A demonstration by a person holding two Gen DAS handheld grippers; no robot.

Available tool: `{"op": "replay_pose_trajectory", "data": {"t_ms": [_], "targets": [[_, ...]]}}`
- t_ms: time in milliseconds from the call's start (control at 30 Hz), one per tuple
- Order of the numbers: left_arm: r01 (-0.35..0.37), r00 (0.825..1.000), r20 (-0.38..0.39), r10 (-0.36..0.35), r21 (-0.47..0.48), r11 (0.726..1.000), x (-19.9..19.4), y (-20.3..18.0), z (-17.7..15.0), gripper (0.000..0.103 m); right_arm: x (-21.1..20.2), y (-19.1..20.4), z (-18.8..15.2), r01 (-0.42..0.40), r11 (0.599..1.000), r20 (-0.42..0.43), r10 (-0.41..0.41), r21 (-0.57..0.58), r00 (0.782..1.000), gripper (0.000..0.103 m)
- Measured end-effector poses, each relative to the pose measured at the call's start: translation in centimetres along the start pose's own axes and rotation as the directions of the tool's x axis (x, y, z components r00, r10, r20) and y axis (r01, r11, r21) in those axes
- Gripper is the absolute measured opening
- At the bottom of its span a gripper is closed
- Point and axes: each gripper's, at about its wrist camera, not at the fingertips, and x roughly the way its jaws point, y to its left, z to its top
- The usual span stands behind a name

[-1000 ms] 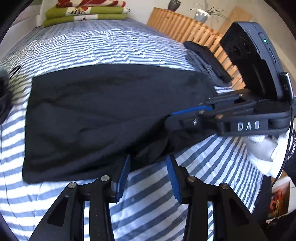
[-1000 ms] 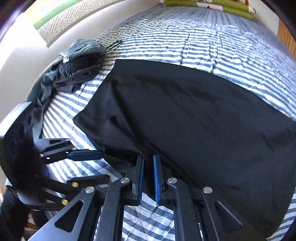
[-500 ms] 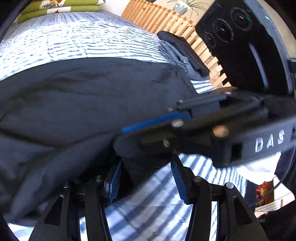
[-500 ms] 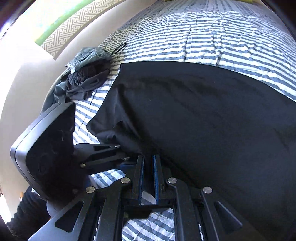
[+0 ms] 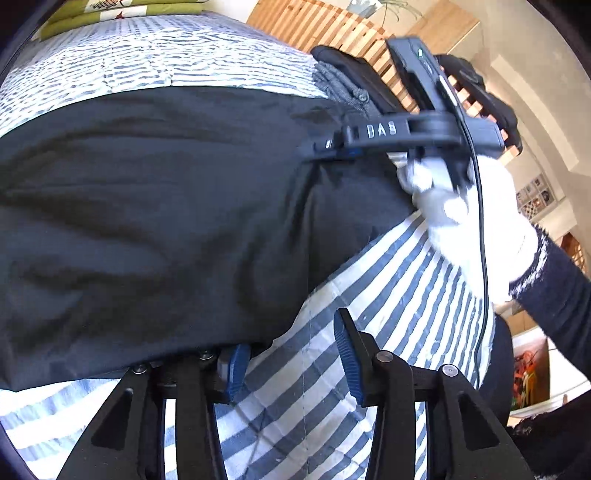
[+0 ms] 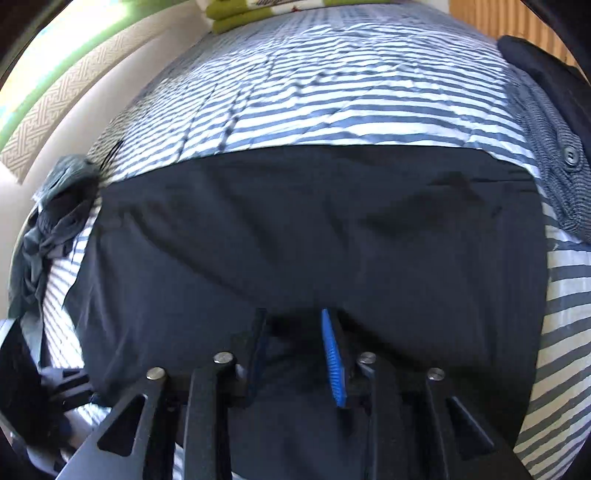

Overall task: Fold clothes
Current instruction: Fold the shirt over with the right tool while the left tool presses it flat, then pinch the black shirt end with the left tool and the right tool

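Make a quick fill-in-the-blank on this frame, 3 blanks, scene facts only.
1. The black garment lies on a blue-and-white ____ bedspread.
2. The hand on the right gripper wears a ____ glove.
3. The folded pillows at the head of the bed are mostly ____.

Missing words: striped; white; green

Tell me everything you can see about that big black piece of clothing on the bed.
The black garment is plain, thin, matte fabric, lying mostly flat across the striped bedspread with soft wrinkles. Its far edge runs straight; the near edge is rumpled. The right gripper is over its near part, jaws just opening with cloth between them. At the near edge, the fabric drapes over one pad of the left gripper. A grey buttoned garment lies beside it.
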Motion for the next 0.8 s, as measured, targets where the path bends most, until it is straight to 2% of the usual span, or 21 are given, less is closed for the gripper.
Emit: {"op": "replay_pose_trajectory", "data": {"t_ms": [67, 100, 233, 267, 300, 333, 433, 600, 700, 767, 800], "targets": [[-0.005, 1.0, 0.002, 0.005, -0.012, 1.0, -0.2, 0.0, -0.1, 0.045, -1.3, -0.8, 0.4, 0.09, 0.996, 0.066, -0.09, 0.0, 0.994, 0.025], [-0.002, 1.0, 0.006, 0.003, -0.026, 1.0, -0.3, 0.2, -0.1, 0.045, -2.1, -1.5, 0.3, 0.095, 0.995, 0.089, -0.096, 0.019, 0.991, 0.026], [-0.006, 1.0, 0.014, 0.007, -0.056, 0.998, -1.0, 0.6, -0.6, 0.048, -4.5, -3.9, -1.5, 0.004, 0.999, 0.073, -0.007, 0.039, 0.997, 0.028], [-0.012, 1.0, 0.016, 0.013, -0.062, 0.998, -1.5, 0.5, -0.9, 0.054, -4.6, -3.9, -2.1, 0.03, 0.999, 0.062, -0.031, 0.02, 0.998, 0.028], [-0.015, 1.0, 0.021, 0.016, -0.071, 0.997, -2.0, 0.5, -1.2, 0.062, -4.2, -4.2, -2.7, 0.1, 0.995, 0.039, -0.099, -0.01, 0.994, 0.028], [-0.027, 0.999, 0.025, 0.03, -0.085, 0.996, -2.5, 0.5, -1.4, 0.065, -3.8, -4.7, -2.9, 0.149, 0.989, 0.019, -0.148, -0.022, 0.989, 0.028], [-0.054, 0.997, 0.043, 0.06, -0.129, 0.99, -4.7, 0.5, -3.1, 0.065, -4.1, -6.2, -3.1, 0.1, 0.995, -0.007, -0.1, 0.025, 0.995, 0.027], [-0.011, 0.995, 0.091, 0.031, -0.212, 0.977, -7.2, 0.0, -5.1, 0.065, -7.1, -4.7, -4.4, 0.085, 0.996, 0.078, -0.084, -0.009, 0.993, 0.028], [0.076, 0.993, 0.116, -0.037, -0.344, 0.936, -6.8, 0.6, -5.1, 0.066, -8.3, -5.3, -6.3, 0.105, 0.993, 0.12, -0.111, 0.058, 0.987, 0.029], [0.123, 0.987, 0.145, -0.065, -0.442, 0.889, -5.6, 1.1, -4.8, 0.07, -8.3, -6.4, -6.8, 0.126, 0.984, 0.129, -0.142, 0.123, 0.981, 0.033], [0.147, 0.984, 0.162, -0.076, -0.488, 0.86, -4.7, 1.2, -4.6, 0.075, -8.5, -7.4, -7.1, 0.124, 0.98, 0.125, -0.144, 0.157, 0.982, 0.039]]}}
